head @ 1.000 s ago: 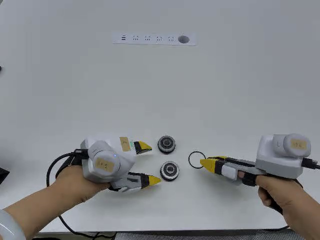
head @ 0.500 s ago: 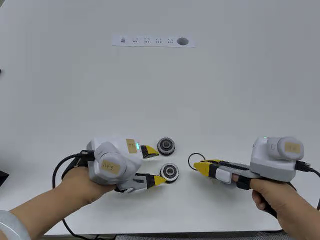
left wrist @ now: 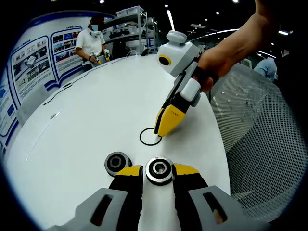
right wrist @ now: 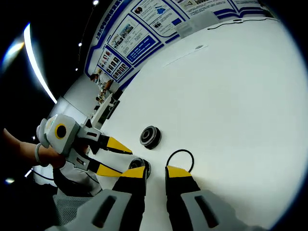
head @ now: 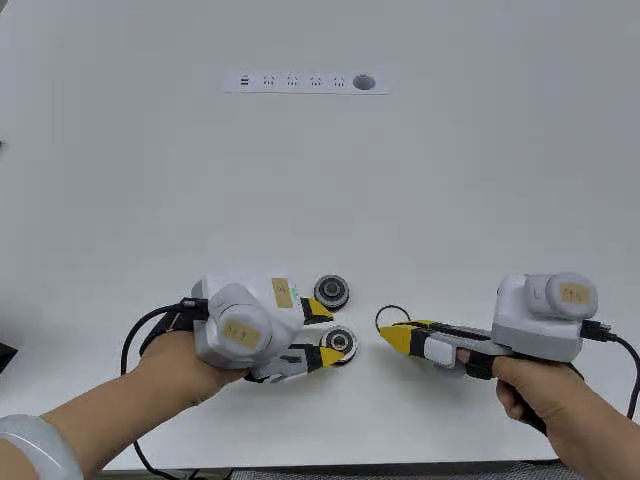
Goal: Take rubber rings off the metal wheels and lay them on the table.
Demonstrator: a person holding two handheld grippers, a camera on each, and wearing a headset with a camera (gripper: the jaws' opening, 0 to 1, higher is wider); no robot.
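Note:
Two metal wheels with black rubber rings lie on the white table (head: 450,200). My left gripper (head: 326,333) has its yellow jaws pressed on either side of the near wheel (head: 340,343), which sits between the tips (left wrist: 159,171). The far wheel (head: 332,291) lies free just beyond it (left wrist: 118,163) (right wrist: 150,136). A loose black rubber ring (head: 392,317) lies flat on the table (left wrist: 150,136) (right wrist: 180,159). My right gripper (head: 393,338) (right wrist: 156,173) points at the ring's near edge, its jaws a narrow gap apart and holding nothing.
A white power strip (head: 305,81) lies flat at the back of the table. A black cable (head: 135,335) loops behind my left hand. The table's front edge (head: 380,464) runs just under both hands. A grey mesh surface (left wrist: 260,144) lies beyond the table's edge.
My left gripper has moved right to the near wheel and its jaws have narrowed onto it. The right gripper has slid slightly left, staying at the loose ring.

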